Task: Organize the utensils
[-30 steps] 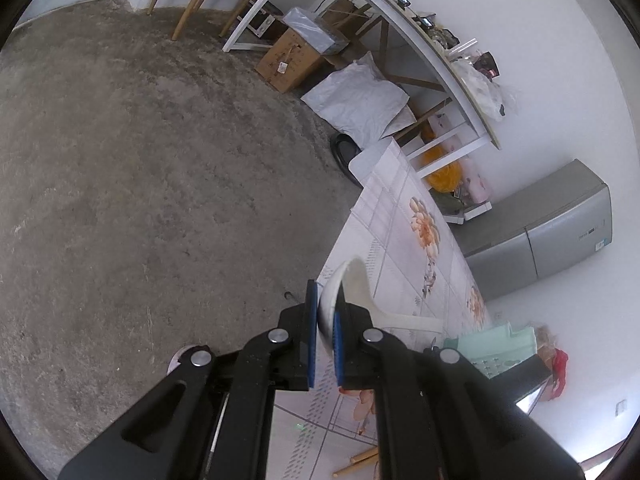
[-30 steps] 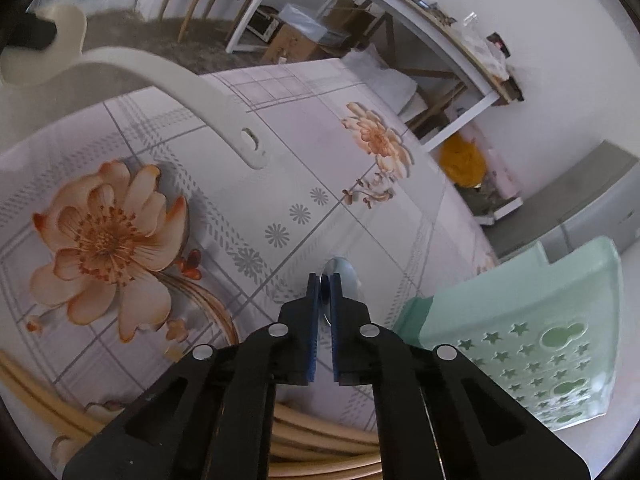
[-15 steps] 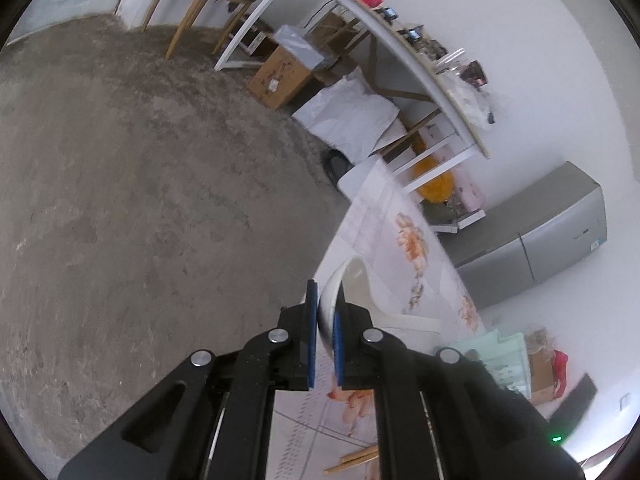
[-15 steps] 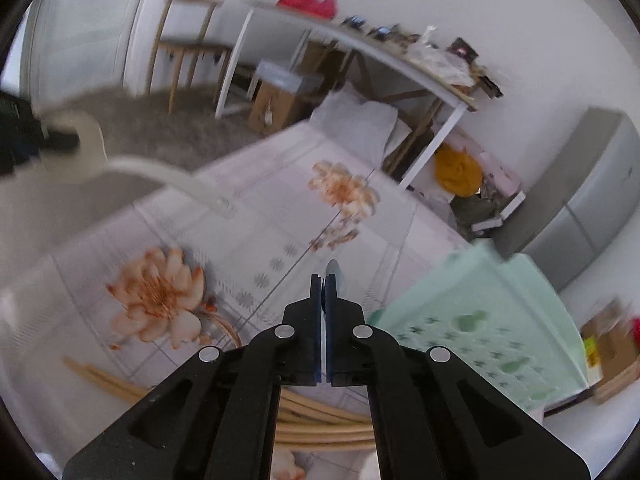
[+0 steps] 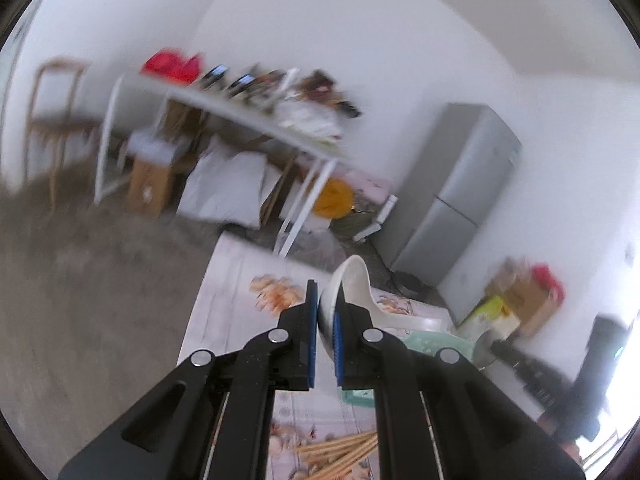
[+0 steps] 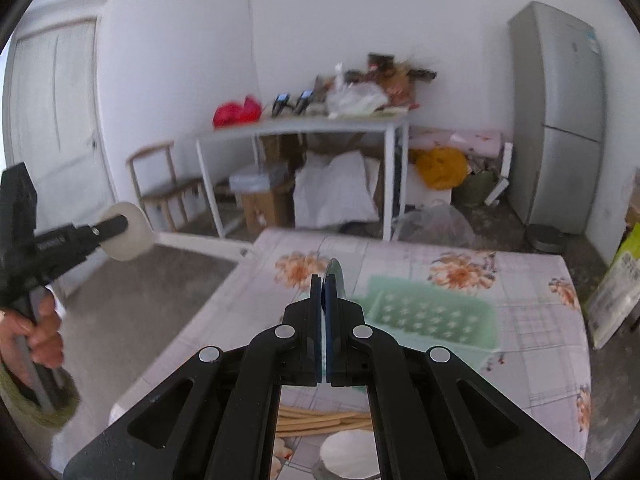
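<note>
The white ladle sits in the middle of the left view, pinched by its bowel-end rim... rather, by the wall of its bowl between the left gripper pads, its handle reaching off to the right over the table. In the right view the same ladle shows at mid left, carried by the left gripper with a hand on the grip below. It looks like light, stiff plastic, smooth and likely a bit slippery; a hold on the thin bowl wall lets the long handle swing, so I judge a grip nearer the handle would be steadier.

The right gripper is clenched on a thin metal utensil, only its rounded tip showing above the pads at centre frame; hard, thin and slick, I would guess, and apt to twist if held by the edge alone.

Below and right of it the green basket stands on the flowered table, the likely place for both. Chopsticks lie at the bottom of the frame, beside a white bowl, which is partly hidden.
</note>
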Demonstrator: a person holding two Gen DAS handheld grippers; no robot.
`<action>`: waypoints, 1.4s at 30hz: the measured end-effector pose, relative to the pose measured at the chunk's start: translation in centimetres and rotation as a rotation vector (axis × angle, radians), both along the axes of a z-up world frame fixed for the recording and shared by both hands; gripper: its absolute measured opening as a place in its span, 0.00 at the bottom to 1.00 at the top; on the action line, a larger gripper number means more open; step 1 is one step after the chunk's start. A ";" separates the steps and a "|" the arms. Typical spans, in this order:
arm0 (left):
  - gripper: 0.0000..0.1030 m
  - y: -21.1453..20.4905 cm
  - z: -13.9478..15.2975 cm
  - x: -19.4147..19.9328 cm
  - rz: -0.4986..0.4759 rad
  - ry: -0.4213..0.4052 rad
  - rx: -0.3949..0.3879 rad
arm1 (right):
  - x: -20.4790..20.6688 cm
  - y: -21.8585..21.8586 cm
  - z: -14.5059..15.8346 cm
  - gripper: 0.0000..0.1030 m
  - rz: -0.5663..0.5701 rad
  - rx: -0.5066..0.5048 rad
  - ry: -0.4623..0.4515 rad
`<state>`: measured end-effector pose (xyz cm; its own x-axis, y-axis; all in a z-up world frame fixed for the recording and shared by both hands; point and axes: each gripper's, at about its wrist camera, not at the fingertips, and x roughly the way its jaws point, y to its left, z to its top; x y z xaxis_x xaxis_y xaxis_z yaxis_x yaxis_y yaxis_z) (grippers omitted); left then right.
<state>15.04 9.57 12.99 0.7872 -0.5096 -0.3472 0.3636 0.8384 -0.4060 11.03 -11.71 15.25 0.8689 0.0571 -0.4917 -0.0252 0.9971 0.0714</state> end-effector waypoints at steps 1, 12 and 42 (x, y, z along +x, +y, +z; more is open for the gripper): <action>0.06 -1.1 0.6 -0.1 -0.009 -0.030 0.028 | -0.4 -0.7 0.6 0.00 -0.012 0.013 -0.023; 0.06 -11.8 1.6 -1.2 -0.054 -0.266 0.487 | -4.1 -5.6 4.2 0.00 -0.082 0.109 -0.170; 0.61 -19.9 -3.1 2.5 -0.202 -0.126 0.553 | -2.3 -14.8 4.7 0.00 0.009 0.485 -0.259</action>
